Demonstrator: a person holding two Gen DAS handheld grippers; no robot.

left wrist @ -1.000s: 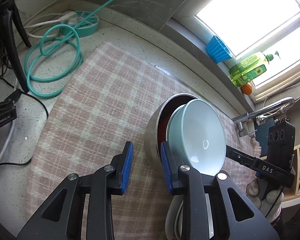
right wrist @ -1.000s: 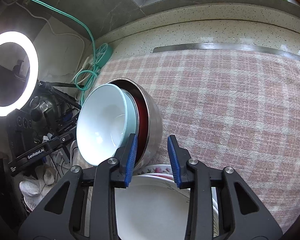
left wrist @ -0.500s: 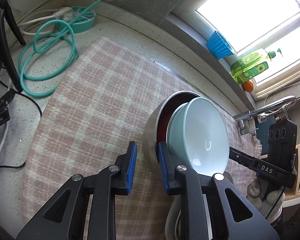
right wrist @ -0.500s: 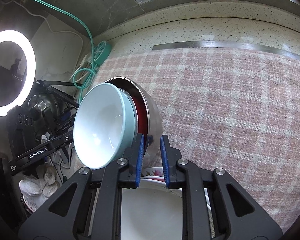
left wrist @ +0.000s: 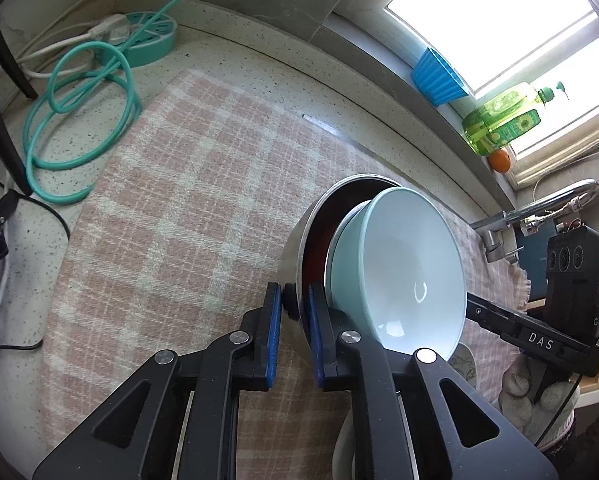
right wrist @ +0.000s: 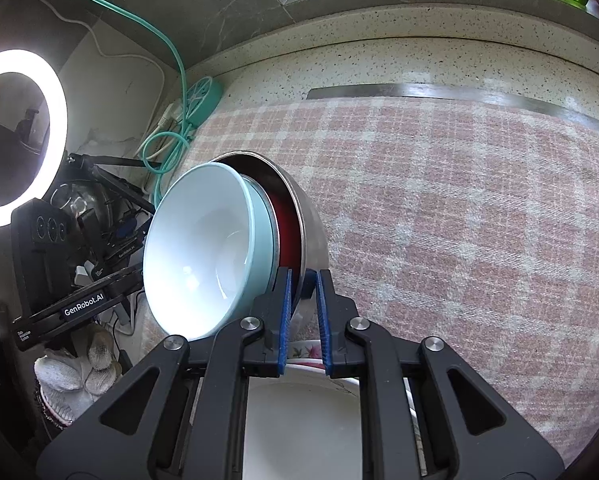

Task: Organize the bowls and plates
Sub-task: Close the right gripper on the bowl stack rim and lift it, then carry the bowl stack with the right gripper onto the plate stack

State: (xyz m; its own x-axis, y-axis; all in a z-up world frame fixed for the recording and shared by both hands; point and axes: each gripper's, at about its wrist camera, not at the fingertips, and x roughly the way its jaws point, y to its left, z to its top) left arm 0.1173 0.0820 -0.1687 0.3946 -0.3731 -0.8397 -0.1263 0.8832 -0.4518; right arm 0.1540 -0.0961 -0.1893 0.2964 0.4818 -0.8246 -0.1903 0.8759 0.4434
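At frame centre, the left gripper (left wrist: 290,312) and right gripper (right wrist: 302,296) clamp opposite rims of the steel bowl (left wrist: 299,248), which should be lifted level so the nested pale blue bowl (left wrist: 403,272) stays put.

Your nested bowls (left wrist: 399,276) stand tipped on edge over the cloth (left wrist: 179,220), inner bowl (right wrist: 203,256) inside the metal bowl (right wrist: 307,224). Plates (right wrist: 299,412) lie below them, nearest you. Hose (left wrist: 79,120) and power strip (left wrist: 147,40) sit far left. Your grippers flank the stack's rim.
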